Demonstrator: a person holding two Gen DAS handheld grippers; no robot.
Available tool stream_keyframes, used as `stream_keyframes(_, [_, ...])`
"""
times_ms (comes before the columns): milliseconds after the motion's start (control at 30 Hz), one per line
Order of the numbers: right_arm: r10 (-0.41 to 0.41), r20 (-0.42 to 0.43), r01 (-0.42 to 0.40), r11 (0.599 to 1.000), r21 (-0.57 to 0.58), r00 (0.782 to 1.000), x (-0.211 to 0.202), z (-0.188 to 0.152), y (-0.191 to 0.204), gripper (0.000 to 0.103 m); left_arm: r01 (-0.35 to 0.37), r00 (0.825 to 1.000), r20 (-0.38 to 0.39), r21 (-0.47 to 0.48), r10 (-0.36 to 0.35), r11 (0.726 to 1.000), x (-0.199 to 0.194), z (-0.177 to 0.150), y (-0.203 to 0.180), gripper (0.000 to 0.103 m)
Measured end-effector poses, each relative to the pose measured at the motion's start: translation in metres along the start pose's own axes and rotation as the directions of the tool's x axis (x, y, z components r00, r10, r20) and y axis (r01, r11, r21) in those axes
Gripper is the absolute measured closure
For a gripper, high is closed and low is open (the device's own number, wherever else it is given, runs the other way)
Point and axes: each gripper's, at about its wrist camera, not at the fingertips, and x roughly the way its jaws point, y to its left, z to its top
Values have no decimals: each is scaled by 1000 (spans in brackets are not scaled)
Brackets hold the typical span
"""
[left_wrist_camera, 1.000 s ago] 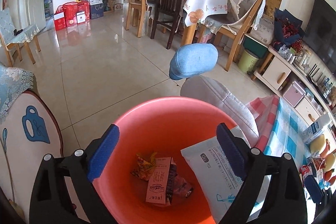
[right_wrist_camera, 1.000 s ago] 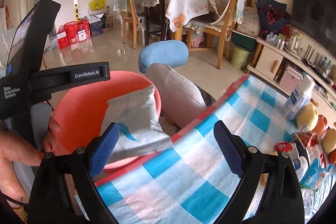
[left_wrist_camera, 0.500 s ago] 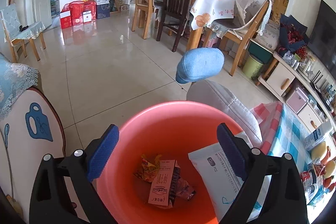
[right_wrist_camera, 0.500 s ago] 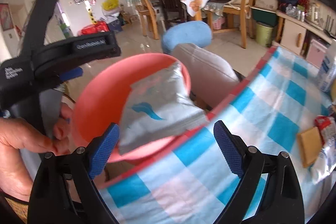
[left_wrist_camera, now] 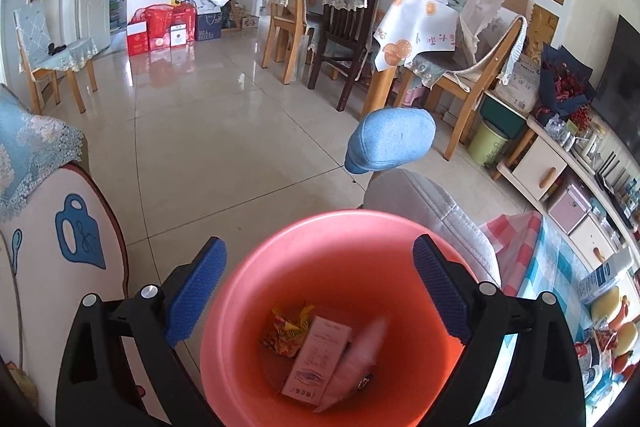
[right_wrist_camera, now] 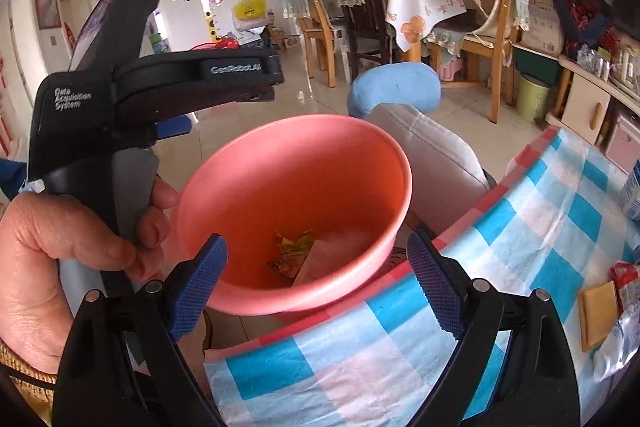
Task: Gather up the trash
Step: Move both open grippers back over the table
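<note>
An orange-pink bin (left_wrist_camera: pixel 344 219) sits below my left gripper (left_wrist_camera: pixel 318 291), whose fingers are open above it and hold nothing. Inside lie a yellow wrapper (left_wrist_camera: pixel 286 331), a pink carton (left_wrist_camera: pixel 316 363) and a white wipes pack (left_wrist_camera: pixel 360 359), blurred as it drops. In the right wrist view the bin (right_wrist_camera: pixel 304 131) is beside the table edge. My right gripper (right_wrist_camera: pixel 316 283) is open and empty, just in front of the bin. A hand (right_wrist_camera: pixel 60 267) holds the left gripper at the left.
A blue-checked tablecloth (right_wrist_camera: pixel 500 267) carries a flat brown packet (right_wrist_camera: pixel 600 307), a clear wrapper (right_wrist_camera: pixel 620 339) and a white carton (right_wrist_camera: pixel 632 195). A grey chair with a blue headrest (right_wrist_camera: pixel 394 89) stands behind the bin. A sofa cushion (left_wrist_camera: pixel 60 247) lies left.
The white wipes pack slid off the bin's rim and dropped inside. The right gripper tilted toward the bin. The left gripper rose a little above it.
</note>
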Motion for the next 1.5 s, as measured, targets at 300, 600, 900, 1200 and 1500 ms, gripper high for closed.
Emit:
stream_keyframes(300, [-163,2,162,984,68,987,-31,-15,-28,11,48,999,-13,108,-47,993,-2,-7,-32,9])
stream_keyframes(600, [-297,-13,296,944,144,955,-73,-41,-61,11,82,997,-12,304,-82,949,-14,-31,-89,9])
stream_keyframes(900, [-375,-7,369,910,186,927,-119,-69,-90,9,120,991,5,441,-136,889,-31,-56,-140,9])
stream_keyframes(1200, [-422,16,409,887,213,907,-153,-95,-116,9,141,983,21,556,-183,819,-52,-85,-183,9])
stream_keyframes(1500, [-433,20,413,873,258,901,-176,-102,-137,9,168,975,6,642,-224,748,-63,-111,-220,9])
